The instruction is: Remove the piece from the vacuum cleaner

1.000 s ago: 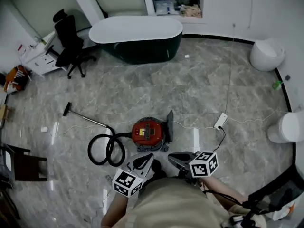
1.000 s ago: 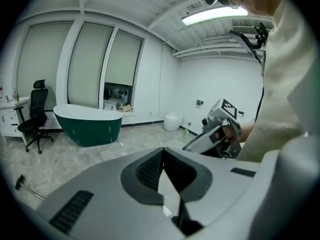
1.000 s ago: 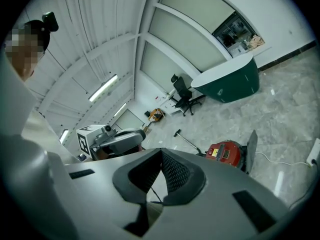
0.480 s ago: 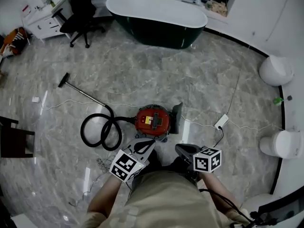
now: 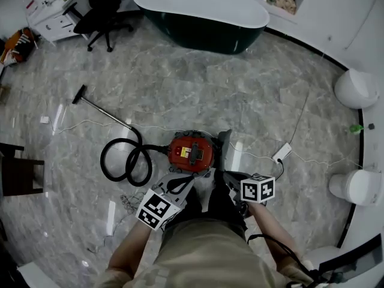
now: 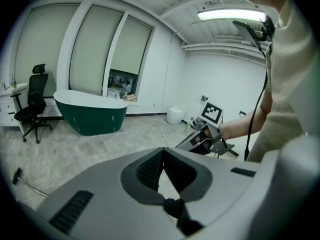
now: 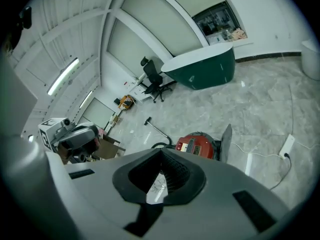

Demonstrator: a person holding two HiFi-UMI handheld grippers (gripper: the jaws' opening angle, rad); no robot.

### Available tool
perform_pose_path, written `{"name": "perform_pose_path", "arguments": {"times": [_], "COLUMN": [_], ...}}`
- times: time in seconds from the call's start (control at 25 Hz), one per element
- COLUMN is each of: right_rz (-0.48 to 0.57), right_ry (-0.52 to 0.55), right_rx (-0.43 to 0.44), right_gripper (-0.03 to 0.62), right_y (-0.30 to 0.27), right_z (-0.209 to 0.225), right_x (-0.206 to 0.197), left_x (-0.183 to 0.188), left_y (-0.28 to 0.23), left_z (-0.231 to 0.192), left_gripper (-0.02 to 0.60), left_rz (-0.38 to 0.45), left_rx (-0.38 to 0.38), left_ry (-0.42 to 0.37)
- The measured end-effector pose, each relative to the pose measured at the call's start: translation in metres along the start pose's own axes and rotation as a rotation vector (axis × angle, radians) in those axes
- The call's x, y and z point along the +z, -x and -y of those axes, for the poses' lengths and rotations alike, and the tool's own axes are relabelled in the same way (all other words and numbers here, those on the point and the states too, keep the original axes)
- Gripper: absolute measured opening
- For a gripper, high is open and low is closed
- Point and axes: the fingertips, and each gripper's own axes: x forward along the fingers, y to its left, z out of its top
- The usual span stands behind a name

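Vacuum cleaner: a red canister vacuum cleaner (image 5: 191,152) sits on the grey marble floor (image 5: 258,95), just beyond the two grippers, in the near middle of the room.
Piece: a dark flat panel (image 5: 224,147) stands upright against the canister's right side. Whether it is clipped on or only leaning there is hard to tell from above.
Hose: a black hose (image 5: 125,161) lies in loose loops left of the canister and joins its left side.
Wand: a thin metal wand (image 5: 108,114) runs from the coil toward the far left and ends in a dark floor nozzle (image 5: 78,94).
Left gripper: the left gripper (image 6: 162,151) has its jaws closed tip to tip with nothing between them. It is close to the canister's near-left edge.
Right gripper: the right gripper (image 7: 161,151) has its jaws pressed together and empty. It is on the near side of the panel, and the canister shows just past its tips in its own view.
Power strip: a white power strip (image 5: 281,153) lies on the floor right of the panel, with thin cables trailing from it.
Bathtub: a dark green bathtub (image 5: 201,17) with a white rim stands at the far side.
Office chair: a black office chair (image 5: 105,5) stands at the far left, beside a white drawer unit (image 5: 54,20).
Person: a beige top (image 5: 210,257) fills the near edge, with a forearm reaching out to each gripper.
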Motion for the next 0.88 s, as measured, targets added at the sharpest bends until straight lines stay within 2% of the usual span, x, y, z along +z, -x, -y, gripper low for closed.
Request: {"name": "perform_pose_path", "arguments": {"times": [0.16, 0.28, 0.48, 0.68, 0.88], "right_rz": [-0.054, -0.096, -0.170, -0.268, -0.284], "right_ry": [-0.080, -0.100, -0.160, -0.144, -0.123], "right_rx": [0.008, -0.016, -0.042, -0.045, -0.081], "right_gripper": [0.002, 0.002, 0.002, 0.003, 0.003], "right_y": [-0.017, -0.031, -0.064, -0.098, -0.133], "right_z": [0.035, 0.068, 0.125, 0.165, 0.208], "right_x": [0.004, 0.007, 0.001, -0.008, -0.010], "left_x": [0.002, 0.003, 0.003, -0.019, -0.054], "left_y": [-0.032, -0.059, -0.093, -0.123, -0.156], "left_z": [-0.003, -0.008, -0.018, -0.031, -0.051], "left_gripper": [0.003, 0.003, 0.003, 0.003, 0.003], "left_rz": [-0.035, -0.091, -0.128, -0.188, -0.199], "left_rx": [-0.007, -0.008, -0.001, -0.003, -0.003], "left_ry": [0.067, 0.055, 0.045, 0.083, 0.122]}}
